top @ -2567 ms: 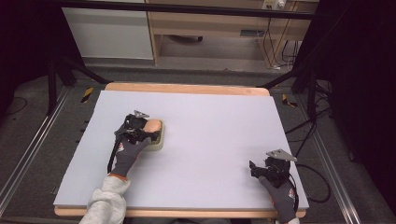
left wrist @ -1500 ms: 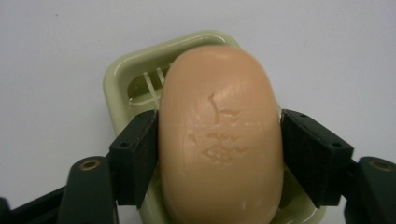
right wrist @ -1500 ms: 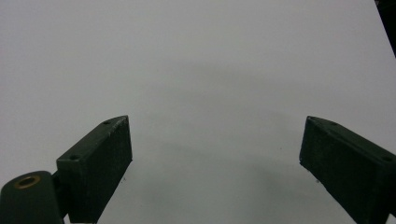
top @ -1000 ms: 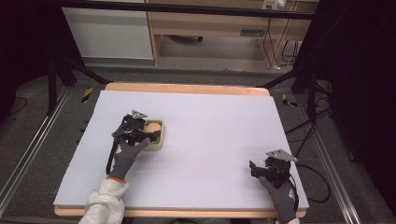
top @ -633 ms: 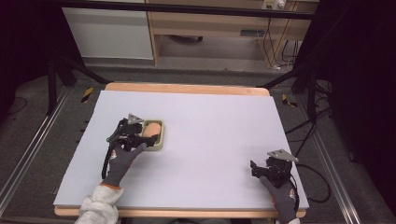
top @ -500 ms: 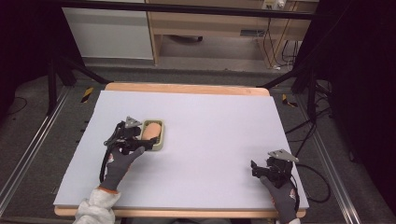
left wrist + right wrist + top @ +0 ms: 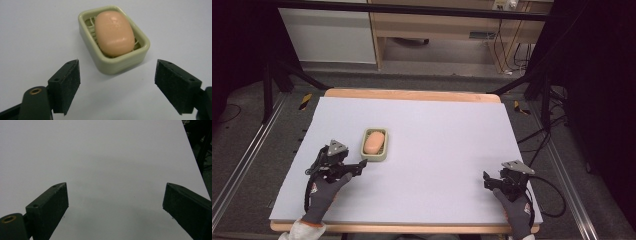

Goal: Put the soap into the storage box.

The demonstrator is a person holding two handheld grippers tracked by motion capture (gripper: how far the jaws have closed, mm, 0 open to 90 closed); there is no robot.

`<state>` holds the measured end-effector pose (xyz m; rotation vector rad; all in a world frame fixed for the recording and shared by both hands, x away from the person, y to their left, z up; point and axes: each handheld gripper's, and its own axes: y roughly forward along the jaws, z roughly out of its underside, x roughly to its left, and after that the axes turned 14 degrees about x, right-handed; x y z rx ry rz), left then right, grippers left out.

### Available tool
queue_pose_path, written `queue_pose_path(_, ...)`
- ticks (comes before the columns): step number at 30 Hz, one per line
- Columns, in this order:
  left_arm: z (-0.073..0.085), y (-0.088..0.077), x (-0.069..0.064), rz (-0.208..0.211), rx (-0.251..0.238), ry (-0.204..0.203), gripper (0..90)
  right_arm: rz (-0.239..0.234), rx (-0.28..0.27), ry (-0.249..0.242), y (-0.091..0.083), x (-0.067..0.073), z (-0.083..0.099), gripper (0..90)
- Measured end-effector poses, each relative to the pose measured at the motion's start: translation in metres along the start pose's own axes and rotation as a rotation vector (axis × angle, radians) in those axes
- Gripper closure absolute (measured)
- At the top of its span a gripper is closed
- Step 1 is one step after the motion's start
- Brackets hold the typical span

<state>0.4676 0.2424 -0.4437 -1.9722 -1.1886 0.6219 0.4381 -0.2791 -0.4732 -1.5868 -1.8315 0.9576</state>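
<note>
Pale grey matting covers the tabletop [image 7: 437, 150], which has a wooden edge showing at its near and far sides; dark floor, metal rails and cables lie around it.

Nearest the person, at the right near corner, the right tool [image 7: 488, 180] rests low over the mat in a grey-gloved hand, a grey three-cornered plate on top and a black cable looping off behind it. In the right gripper view its jaws stand wide apart with nothing between them — just bare mat ahead [image 7: 115, 195].

At the left, a little farther in, the left tool [image 7: 361, 166] is held in the other gloved hand, pointing toward the soap dish [image 7: 375, 152]. Its jaws are spread wide too and grip nothing; in the left gripper view [image 7: 117, 82] the two black pads flank open mat, with the dish just beyond them and apart from both.

The dish is a pale green rounded rectangle sitting flat on the mat, left of the tabletop's middle. A peach-coloured bar of soap [image 7: 114, 32] lies inside it on the ribbed insert — seated within the rim.

Beyond the tabletop stand a white cabinet [image 7: 329, 35] and a wooden shelf unit [image 7: 437, 25].
</note>
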Motion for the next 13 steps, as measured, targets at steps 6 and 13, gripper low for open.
queue_pose_path(6,0.025,0.002,0.008,-0.015,0.047,0.001,19.7,0.003,-0.002,0.007,-0.001,-0.002,0.001,6.3)
queue_pose_path(13,0.038,-0.002,0.018,-0.045,0.056,-0.022,19.7,0.016,0.000,0.009,-0.002,-0.005,0.002,6.1)
